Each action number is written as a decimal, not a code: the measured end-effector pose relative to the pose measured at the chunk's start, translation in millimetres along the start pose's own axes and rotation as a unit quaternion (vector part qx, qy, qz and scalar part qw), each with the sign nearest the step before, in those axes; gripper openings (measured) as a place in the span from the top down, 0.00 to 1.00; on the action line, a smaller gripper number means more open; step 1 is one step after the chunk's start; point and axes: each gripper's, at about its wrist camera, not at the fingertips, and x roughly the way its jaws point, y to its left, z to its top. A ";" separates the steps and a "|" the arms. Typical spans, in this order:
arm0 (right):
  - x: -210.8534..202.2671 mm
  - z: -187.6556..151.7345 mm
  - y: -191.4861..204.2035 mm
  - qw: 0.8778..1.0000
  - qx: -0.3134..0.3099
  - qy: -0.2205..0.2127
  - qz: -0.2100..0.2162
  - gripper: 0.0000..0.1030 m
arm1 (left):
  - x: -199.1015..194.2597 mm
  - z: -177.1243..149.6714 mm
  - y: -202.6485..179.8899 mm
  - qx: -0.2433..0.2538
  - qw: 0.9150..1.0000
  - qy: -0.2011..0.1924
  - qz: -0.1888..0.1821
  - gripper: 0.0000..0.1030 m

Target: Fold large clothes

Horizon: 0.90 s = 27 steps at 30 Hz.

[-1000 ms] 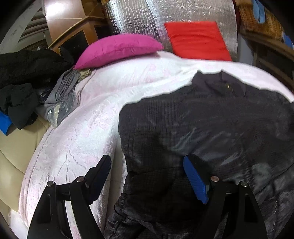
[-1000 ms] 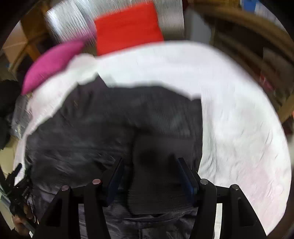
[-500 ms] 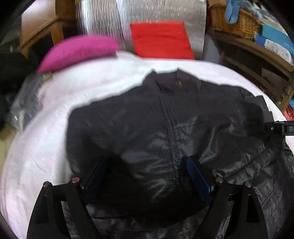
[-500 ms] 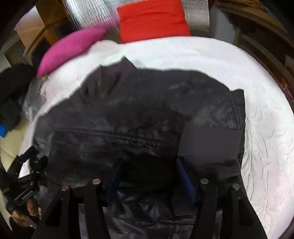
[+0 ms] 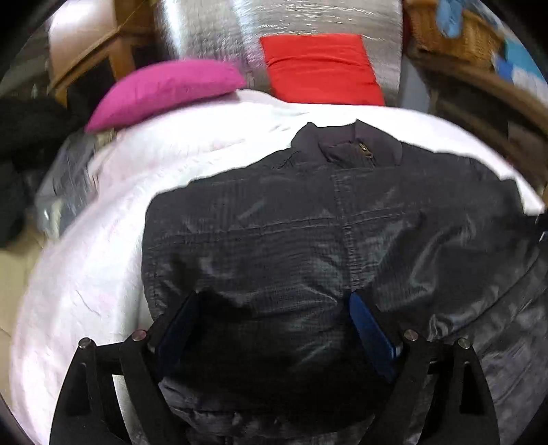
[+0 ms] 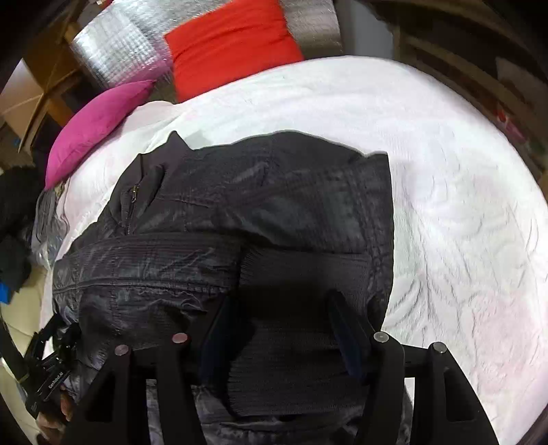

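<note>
A large black quilted jacket (image 5: 308,232) lies front up on a white bedspread (image 5: 85,274), collar and zip pull toward the pillows. Its sleeves are folded across the body; a ribbed cuff (image 6: 301,274) lies on top in the right wrist view, where the jacket (image 6: 239,205) fills the middle. My left gripper (image 5: 274,328) is open, its fingers spread over the jacket's lower hem. My right gripper (image 6: 281,328) is open too, hanging over the ribbed cuff near the jacket's right edge. The left gripper also shows at the lower left of the right wrist view (image 6: 51,369).
A magenta pillow (image 5: 164,89) and a red cushion (image 5: 322,68) lean at the head of the bed against a silver foil panel (image 5: 274,17). Dark clothes and a grey bag (image 5: 61,185) lie at the left. Wooden shelves and a wicker basket (image 5: 455,30) stand at the right.
Both grippers have swung over the jacket and kept their jaws open. The left one moved from the jacket's left edge to over its lower middle. The jacket has not visibly moved.
</note>
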 end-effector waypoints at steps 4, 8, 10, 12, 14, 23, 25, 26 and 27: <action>-28.0 -2.1 -4.2 0.999 0.016 -0.036 0.021 0.39 | -9.8 3.5 -5.6 -0.001 1.000 -0.020 -0.001 0.13; -57.4 -6.6 -9.8 0.994 0.014 -0.097 0.039 0.39 | -29.1 10.7 7.0 -0.037 0.997 -0.070 -0.002 0.13; -57.2 -1.7 -9.6 0.993 0.023 -0.097 0.060 0.39 | -27.1 13.6 13.1 -0.055 0.996 -0.068 0.009 0.11; -42.2 -0.4 -8.2 0.995 0.021 -0.081 0.061 0.39 | -16.2 13.8 19.1 -0.069 0.996 -0.043 0.024 0.11; -19.0 0.8 -3.4 0.998 0.011 -0.051 0.040 0.40 | 2.3 12.9 20.1 -0.066 0.997 -0.004 0.037 0.11; -36.4 -10.9 13.8 0.996 -0.025 -0.073 0.039 0.40 | -3.3 10.9 8.8 -0.058 0.998 -0.008 0.034 0.09; -47.8 -18.4 22.0 0.994 -0.046 -0.077 0.057 0.40 | -14.7 9.9 14.5 -0.071 0.997 -0.029 0.027 0.09; -49.2 -22.2 27.6 0.994 -0.057 -0.067 0.069 0.40 | -19.3 10.2 15.1 -0.074 0.996 -0.040 0.030 0.09; -48.5 -25.8 31.6 0.993 -0.064 -0.055 0.078 0.40 | -20.4 10.4 14.7 -0.072 0.996 -0.045 0.033 0.09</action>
